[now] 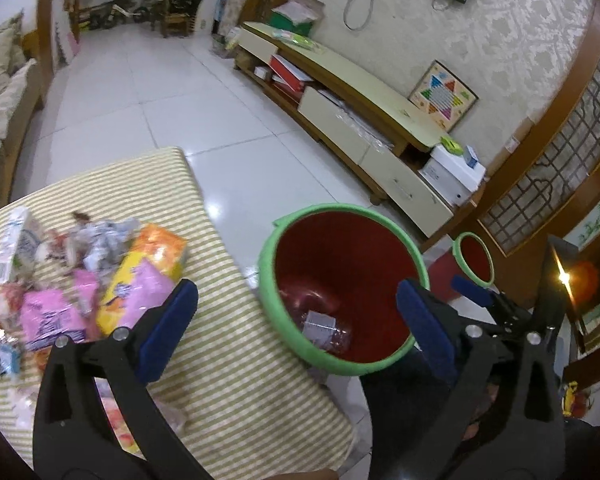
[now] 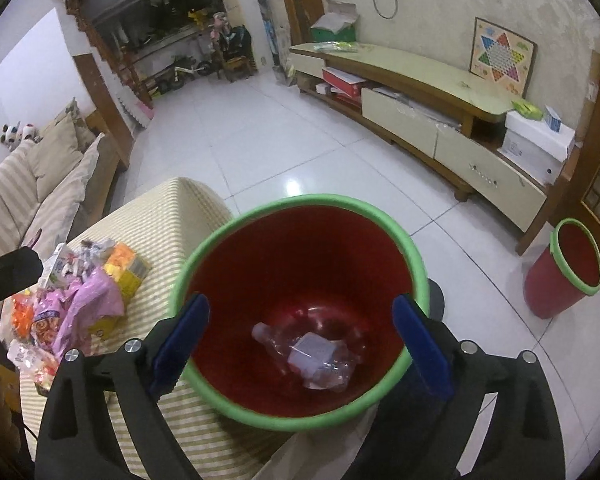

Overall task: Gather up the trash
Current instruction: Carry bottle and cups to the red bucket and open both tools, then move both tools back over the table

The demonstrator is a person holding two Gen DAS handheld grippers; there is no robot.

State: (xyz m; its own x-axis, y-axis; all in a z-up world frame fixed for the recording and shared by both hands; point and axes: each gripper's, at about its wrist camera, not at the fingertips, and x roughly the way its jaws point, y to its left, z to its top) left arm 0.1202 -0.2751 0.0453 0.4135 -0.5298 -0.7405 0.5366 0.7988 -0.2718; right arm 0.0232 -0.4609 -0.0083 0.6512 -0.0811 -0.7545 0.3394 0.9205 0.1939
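Your right gripper [image 2: 300, 340] hangs over the red bin [image 2: 302, 258] with its jaws spread wide and nothing between them; your left gripper [image 1: 296, 322] is equally spread and empty, straddling the gap between table [image 1: 236, 344] and bin. That bin sits just beside the striped table edge, holding only a clear plastic bottle [image 2: 312, 354] at its bottom — so little is done. Most of the job looks to be ahead: the wrapper pile [image 1: 88, 276] — pink, orange and yellow packets — lies on the table, well left of the bin.
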